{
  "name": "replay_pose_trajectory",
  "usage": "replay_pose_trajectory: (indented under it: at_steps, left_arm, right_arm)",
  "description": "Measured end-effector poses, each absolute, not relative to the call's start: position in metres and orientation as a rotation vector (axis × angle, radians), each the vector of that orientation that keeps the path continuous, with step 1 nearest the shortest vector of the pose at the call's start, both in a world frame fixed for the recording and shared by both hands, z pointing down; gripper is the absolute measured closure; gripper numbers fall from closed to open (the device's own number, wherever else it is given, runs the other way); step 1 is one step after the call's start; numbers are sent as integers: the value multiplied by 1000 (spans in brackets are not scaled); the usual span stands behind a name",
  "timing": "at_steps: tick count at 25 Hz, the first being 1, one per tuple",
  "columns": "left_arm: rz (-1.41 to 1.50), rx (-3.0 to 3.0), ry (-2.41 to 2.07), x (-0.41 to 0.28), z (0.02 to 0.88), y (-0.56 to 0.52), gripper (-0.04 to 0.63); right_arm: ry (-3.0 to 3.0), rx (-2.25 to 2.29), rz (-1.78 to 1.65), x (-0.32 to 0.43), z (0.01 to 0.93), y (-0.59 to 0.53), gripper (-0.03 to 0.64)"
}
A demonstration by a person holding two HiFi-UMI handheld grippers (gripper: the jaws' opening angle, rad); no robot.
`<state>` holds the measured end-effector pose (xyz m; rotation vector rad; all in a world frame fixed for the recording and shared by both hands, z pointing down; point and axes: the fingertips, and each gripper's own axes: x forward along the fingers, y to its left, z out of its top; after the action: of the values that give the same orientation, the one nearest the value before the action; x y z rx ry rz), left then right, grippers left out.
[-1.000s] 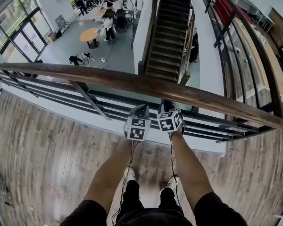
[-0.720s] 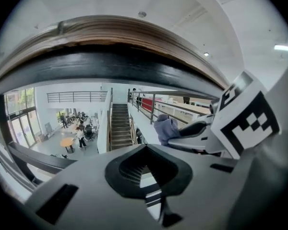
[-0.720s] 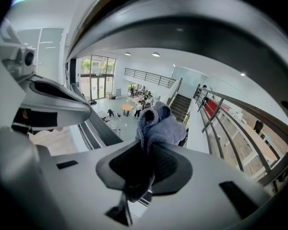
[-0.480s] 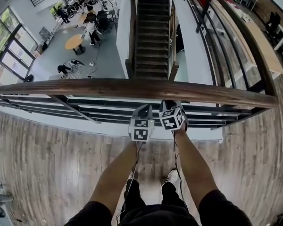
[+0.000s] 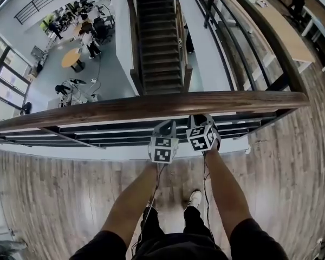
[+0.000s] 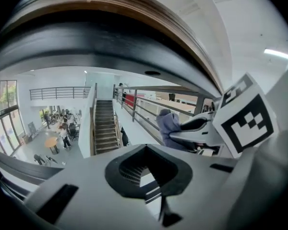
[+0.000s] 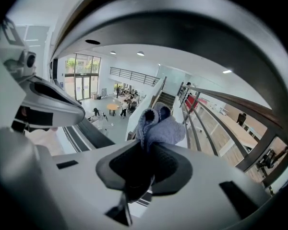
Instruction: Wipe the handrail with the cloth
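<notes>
The brown wooden handrail [image 5: 151, 106] runs across the head view from left to right, ending at a corner on the right. Both grippers sit side by side just under its near edge. My right gripper [image 5: 203, 136] is shut on a blue-grey cloth [image 7: 159, 126], which sticks up bunched from the jaws below the rail's dark underside [image 7: 192, 28]. My left gripper [image 5: 162, 145] is shut with nothing in it [image 6: 146, 152]. The left gripper view shows the rail [image 6: 110, 11] close overhead and the cloth [image 6: 169, 126] to the right. In the head view the cloth is hidden.
Black metal bars [image 5: 114, 135] run under the rail. Beyond them is a drop to a lower floor with a staircase [image 5: 160, 42], a round table [image 5: 72, 58] and people. I stand on wood plank flooring [image 5: 54, 199]; a side railing [image 5: 244, 42] runs away at right.
The head view has swung, so the rail now lies nearly level and its right corner shows. Both grippers stay together under the rail, with the right one still shut on the cloth.
</notes>
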<state>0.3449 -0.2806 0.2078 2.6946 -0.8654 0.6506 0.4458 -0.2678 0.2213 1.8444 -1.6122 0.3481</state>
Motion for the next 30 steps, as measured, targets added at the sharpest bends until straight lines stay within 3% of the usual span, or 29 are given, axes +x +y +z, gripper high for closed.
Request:
replay_pose_trajectory:
  at_steps: [30]
  left_arm:
    - [564,2726,-590,635,208,-140,592]
  right_arm:
    - [-1312,2024,345,791,222,-80,549]
